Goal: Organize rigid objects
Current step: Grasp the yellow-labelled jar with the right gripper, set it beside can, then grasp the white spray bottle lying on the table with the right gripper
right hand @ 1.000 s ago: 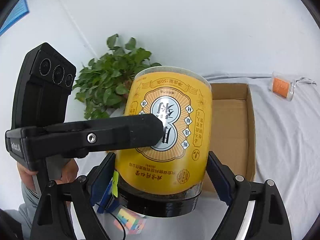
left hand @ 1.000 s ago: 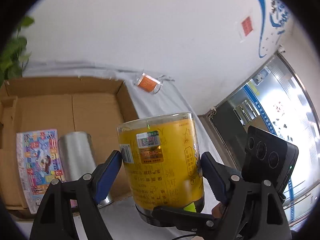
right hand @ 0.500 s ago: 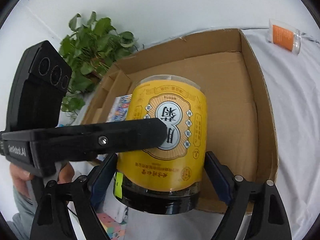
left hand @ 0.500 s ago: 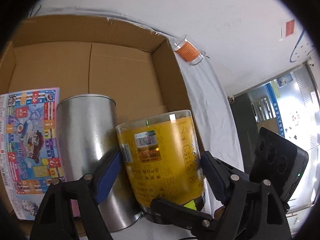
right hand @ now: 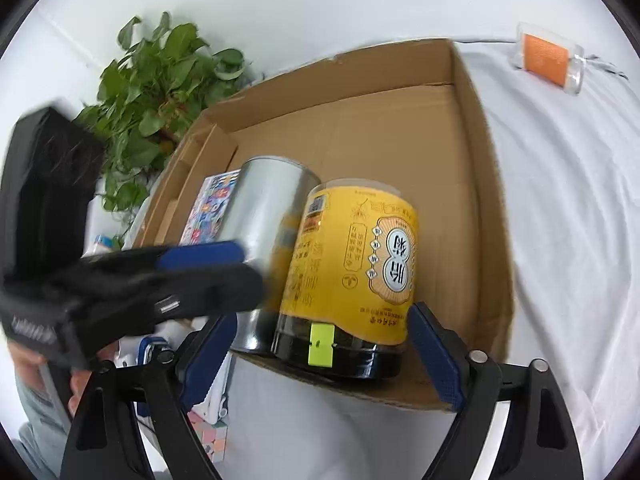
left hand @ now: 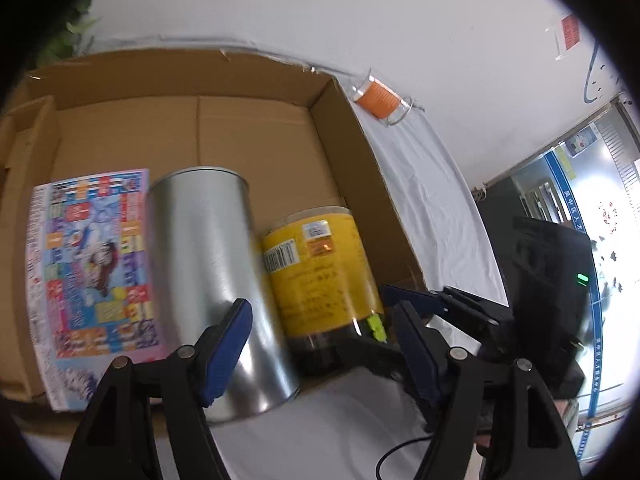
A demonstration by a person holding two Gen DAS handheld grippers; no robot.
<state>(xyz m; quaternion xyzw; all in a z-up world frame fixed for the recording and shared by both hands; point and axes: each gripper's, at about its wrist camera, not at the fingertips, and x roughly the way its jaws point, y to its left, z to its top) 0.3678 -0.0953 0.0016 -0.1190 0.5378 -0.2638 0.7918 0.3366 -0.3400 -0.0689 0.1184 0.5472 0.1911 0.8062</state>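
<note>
Cardboard box (right hand: 472, 168) ahead of both tongs already holds three things: a colourful booklet (left hand: 92, 264) lying flat, a silver tin (left hand: 208, 272) and the yellow jar (right hand: 352, 264), which lies beside the tin near the box's front edge. Left tongs (left hand: 320, 352) and right tongs (right hand: 320, 360) stand apart, jaws closing, pads clear of the jar. Left out on the table (right hand: 560, 240), well beyond the box, lies a small orange-labelled container (right hand: 548, 58), likely next.
</note>
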